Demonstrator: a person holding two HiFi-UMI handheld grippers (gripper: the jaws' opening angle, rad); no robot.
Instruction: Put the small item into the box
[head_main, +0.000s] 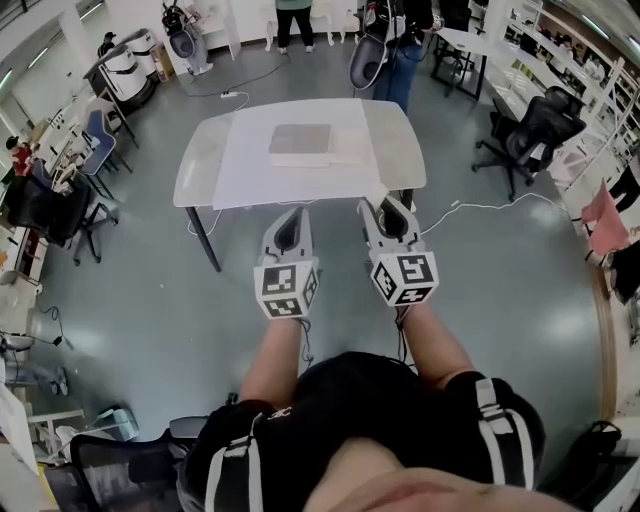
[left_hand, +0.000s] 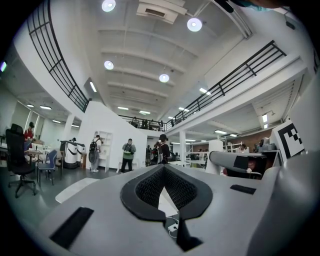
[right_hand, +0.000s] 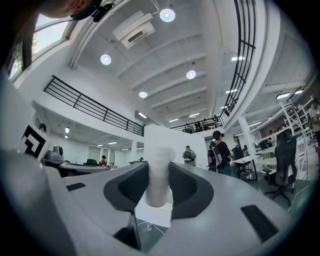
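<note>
So the small white item (right_hand: 159, 175) isn't on the surface at all. It's pinched in the right tool (right_hand: 159, 167), a pale stubby cylinder-ish thing with its top poking out past the pads. In the right gripper view its long axis runs up and down, across the direction of the squeeze, so it's clamped from both sides and looks pretty secure. What it actually is, can't say, it's just white and rounded. The left tool (left_hand: 161, 170) is clenched with nothing in it, tips meeting and only a sliver of the white sheet showing through the gap below them. Now the bit that matters: in the head view both tools are held up at the near edge of the surface (head_main: 395, 140), and the box (head_main: 300, 143) sits toward the far side on a white sheet (head_main: 250, 165), well apart from either tool. It's a flat box with a grey top. From the right tool (head_main: 385, 205) the box is ahead and off to the left, and it's actually more in line with the empty left tool (head_main: 292, 215). So the person's carrying arm probably needs to reach forward and cut inward across the middle. Can't tell from up here whether that grey top is a lid or the open inside. If it's a lid, the left tool is well placed to deal with it.
</note>
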